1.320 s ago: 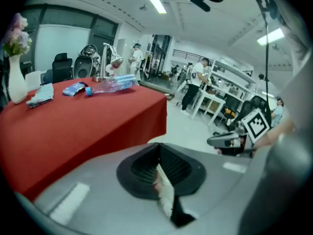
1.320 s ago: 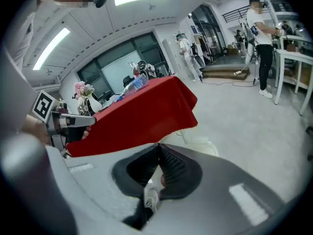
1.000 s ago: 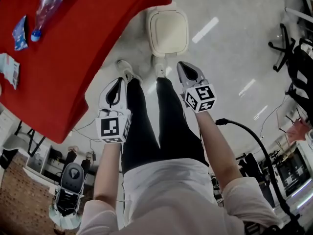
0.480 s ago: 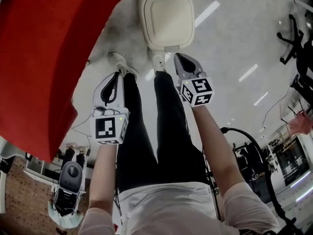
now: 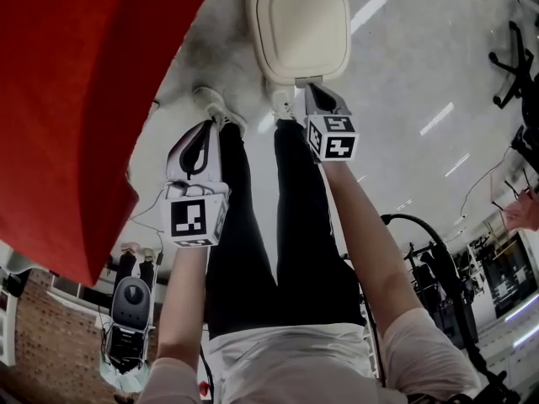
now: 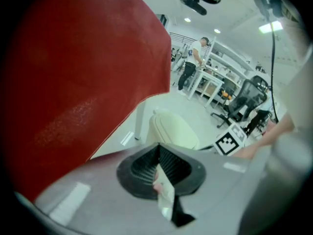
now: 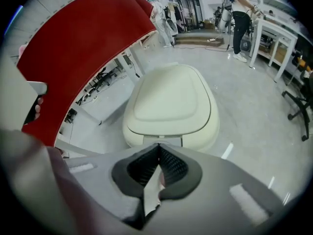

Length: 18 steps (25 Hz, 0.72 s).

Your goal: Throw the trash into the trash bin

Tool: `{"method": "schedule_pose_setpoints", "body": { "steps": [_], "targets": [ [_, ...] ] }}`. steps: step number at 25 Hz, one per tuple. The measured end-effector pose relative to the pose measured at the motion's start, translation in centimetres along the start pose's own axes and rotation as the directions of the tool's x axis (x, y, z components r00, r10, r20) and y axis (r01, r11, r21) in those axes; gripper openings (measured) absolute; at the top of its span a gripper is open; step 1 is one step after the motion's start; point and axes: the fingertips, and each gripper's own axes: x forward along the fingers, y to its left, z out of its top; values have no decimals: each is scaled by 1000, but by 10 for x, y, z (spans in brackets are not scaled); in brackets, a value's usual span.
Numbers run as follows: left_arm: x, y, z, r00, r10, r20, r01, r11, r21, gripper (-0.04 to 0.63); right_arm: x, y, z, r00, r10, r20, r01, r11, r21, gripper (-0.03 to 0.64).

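Note:
The trash bin (image 5: 299, 23) is cream with a shut lid and stands on the floor beside the red-clothed table (image 5: 76, 99). My right gripper (image 5: 313, 88) points down at the bin's near edge, just above the bin (image 7: 171, 102) in the right gripper view. Its jaws (image 7: 158, 146) meet at the tips, and I see no trash held. My left gripper (image 5: 209, 126) hangs lower left of the bin by the table's edge. The left gripper view shows it (image 6: 158, 147) shut too, with the bin (image 6: 173, 129) ahead. A pale sliver shows behind each pair of pads.
The person's white shoes (image 5: 221, 108) stand just in front of the bin. The red cloth (image 6: 73, 72) hangs close on the left. An office chair (image 5: 514, 66) stands far right, a black cable (image 5: 429, 242) loops at the right, and a device (image 5: 130, 301) sits lower left. People (image 7: 239, 18) stand far behind.
Both grippers have sunk toward the floor; the right one has closed in on the bin's front edge. The bottle and wrappers on the table have slid out of the head view.

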Motion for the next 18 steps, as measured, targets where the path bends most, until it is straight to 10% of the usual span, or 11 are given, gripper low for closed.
{"method": "schedule_pose_setpoints", "body": {
  "steps": [18],
  "targets": [
    [-34,-19,38,999,-29,16,28,998,53,5,-54,5,53,999,-12,34,13,998,-56,0]
  ]
}}
